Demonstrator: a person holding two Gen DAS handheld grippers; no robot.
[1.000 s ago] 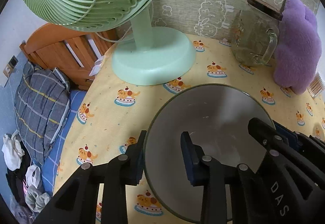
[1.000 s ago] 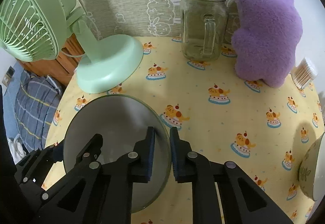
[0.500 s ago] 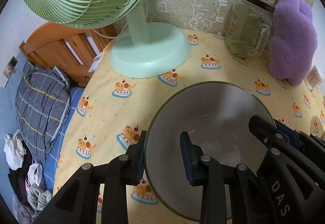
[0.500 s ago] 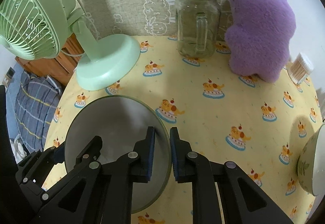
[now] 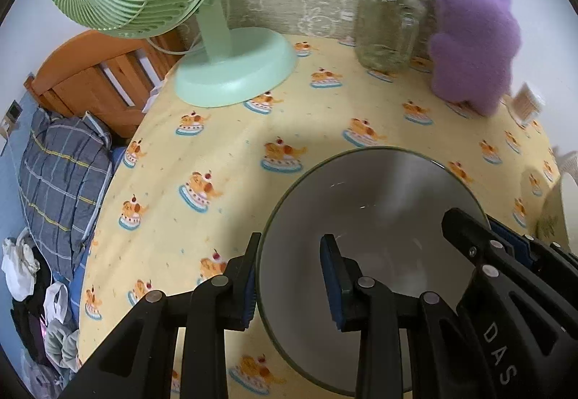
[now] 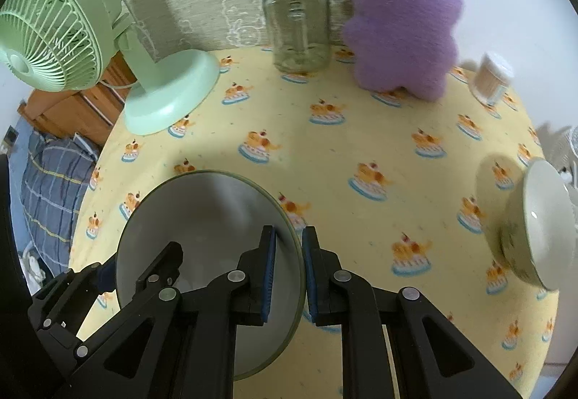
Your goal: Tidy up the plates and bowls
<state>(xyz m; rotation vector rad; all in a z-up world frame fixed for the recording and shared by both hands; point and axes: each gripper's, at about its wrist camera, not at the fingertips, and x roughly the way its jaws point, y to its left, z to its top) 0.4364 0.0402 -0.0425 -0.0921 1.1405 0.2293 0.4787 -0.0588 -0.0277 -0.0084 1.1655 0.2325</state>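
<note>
Bowl (image 5: 365,214), wide and shallow with a smooth grey inside and a thin greenish rim, hangs above the yellow tablecloth (image 5: 224,131), gripped from 2 opposite sides. Left gripper (image 5: 290,276) points steeply down and pinches the near-left part of the rim, 1 blue-padded finger outside the wall and 1 inside, jaws narrow on it. Right gripper (image 6: 289,267) also tilts steeply down and clamps the opposite edge, its jaws nearly together with only the thin rim between the pads; in the left wrist view its black body shows at the bowl's right side. A second bowl (image 6: 534,229), glossy cream with a leafy pattern on its outside, sits on the cloth well off to the right. The cloth is soft, printed with small cartoon cakes. At the back stand a pale green plastic fan (image 6: 68,37) on a round base, a clear glass jar (image 6: 300,23) with a dark lid, a fuzzy purple plush toy (image 6: 404,19) and a small tub of cotton swabs (image 6: 491,77).
</note>
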